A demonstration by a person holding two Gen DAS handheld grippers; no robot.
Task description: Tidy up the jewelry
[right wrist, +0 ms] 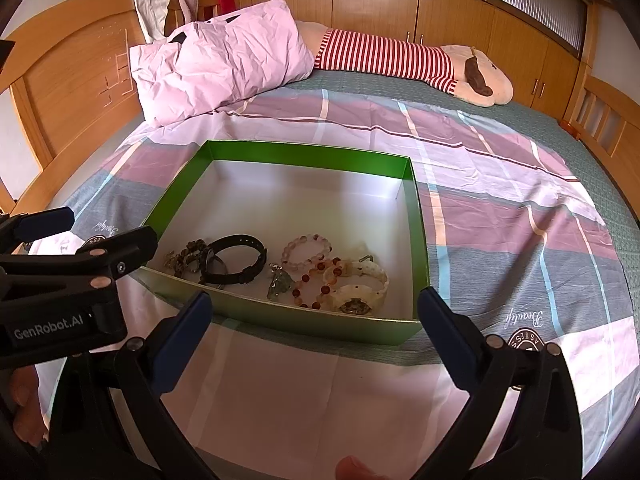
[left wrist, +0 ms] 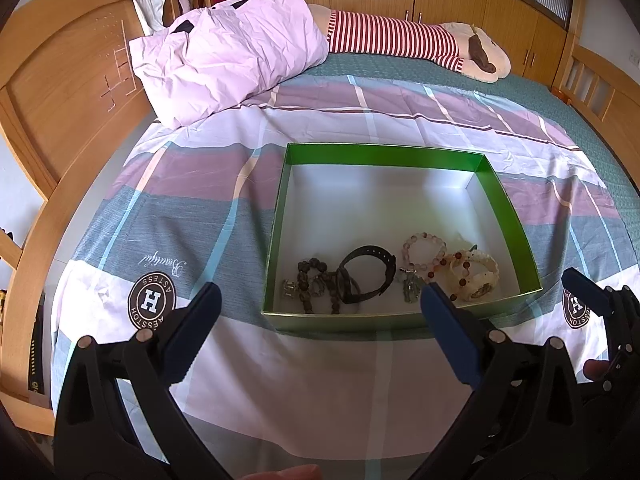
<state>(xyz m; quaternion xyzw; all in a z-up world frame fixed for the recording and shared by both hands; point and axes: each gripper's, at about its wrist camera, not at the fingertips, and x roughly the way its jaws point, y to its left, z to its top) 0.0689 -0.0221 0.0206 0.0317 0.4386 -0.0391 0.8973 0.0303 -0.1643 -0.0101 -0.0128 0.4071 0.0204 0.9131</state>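
Two grippers are hovering side by side over a bed, both pointing at a green box [left wrist: 516,220] lying on a plaid quilt [left wrist: 200,216]. Behind the box a crumpled pink pillow [left wrist: 228,56] is leaning toward the wooden headboard [left wrist: 60,92], and a long plush toy in a red-striped shirt [left wrist: 400,38] is lying across the far side of the bed. Wooden cabinets [right wrist: 360,0] are lining the wall beyond. Nothing is standing between either gripper and the box's near wall.

In its own camera, the left gripper [left wrist: 320,300] is sitting low in front of the box with its blue-padded fingers [left wrist: 192,332] spread wide and holding nothing. The right gripper [right wrist: 316,312] is likewise gaping wide and carrying nothing, its fingers framing the box's near edge; the left gripper's body is also showing at the left edge of that view.

The box is lying open, its white floor mostly bare, with all the jewelry crowding along the near wall. From left to right: a dark beaded bracelet [left wrist: 314,278], a black watch strap [left wrist: 368,274] touching it, a small green pendant [left wrist: 410,286], a pale pink bead bracelet [left wrist: 426,250], an amber-and-red bead strand [right wrist: 316,284], and a cream-coloured watch [right wrist: 360,288] lying partly under that strand near the right corner.
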